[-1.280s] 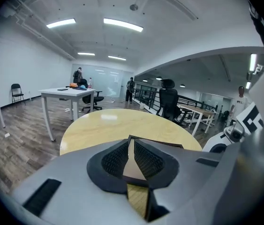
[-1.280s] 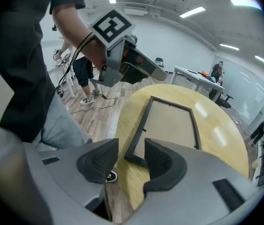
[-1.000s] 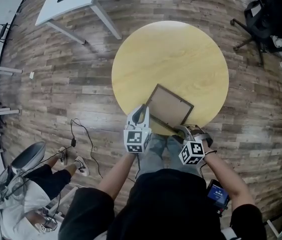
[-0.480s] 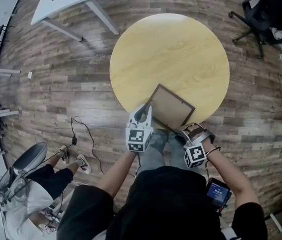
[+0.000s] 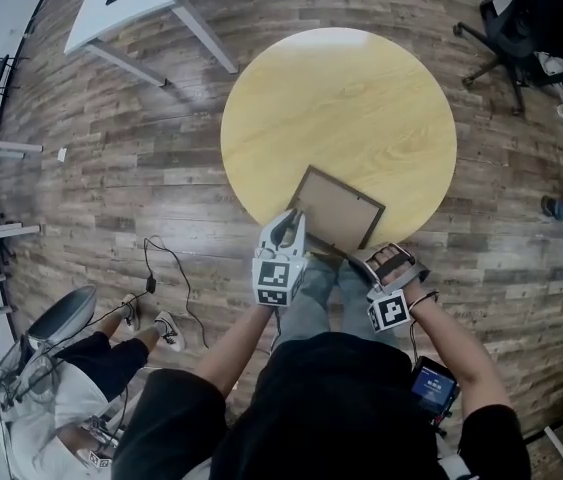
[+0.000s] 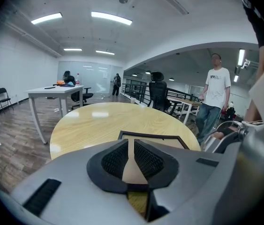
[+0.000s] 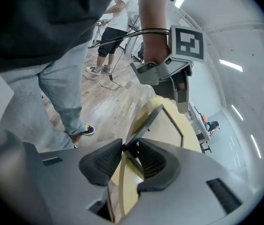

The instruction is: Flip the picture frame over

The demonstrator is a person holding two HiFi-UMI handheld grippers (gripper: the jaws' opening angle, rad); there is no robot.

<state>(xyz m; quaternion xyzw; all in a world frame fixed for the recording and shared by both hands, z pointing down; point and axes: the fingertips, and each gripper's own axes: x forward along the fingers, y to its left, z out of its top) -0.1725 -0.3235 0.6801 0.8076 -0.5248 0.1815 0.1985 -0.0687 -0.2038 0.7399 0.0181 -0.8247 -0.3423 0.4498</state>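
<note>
A dark-rimmed picture frame [image 5: 339, 208] lies brown back up at the near edge of the round yellow table [image 5: 341, 98]. My left gripper [image 5: 289, 220] sits at the frame's left corner. In the left gripper view its jaws [image 6: 131, 144] are drawn to a thin slit with nothing in it, and the frame [image 6: 162, 140] lies just beyond. My right gripper [image 5: 366, 258] is at the frame's near corner. In the right gripper view its jaws [image 7: 131, 149] are closing around the frame's [image 7: 167, 124] dark rim, with a gap still showing beside one pad.
A white desk [image 5: 131, 3] stands at the far left and an office chair [image 5: 526, 28] at the far right. A cable [image 5: 161, 268] trails on the wood floor. One person sits at the lower left [image 5: 71, 368]; another stands beyond the table [image 6: 214, 102].
My right gripper has rolled at the frame's near corner and its jaws have narrowed around the rim. The left gripper has shifted slightly. The frame lies where it was.
</note>
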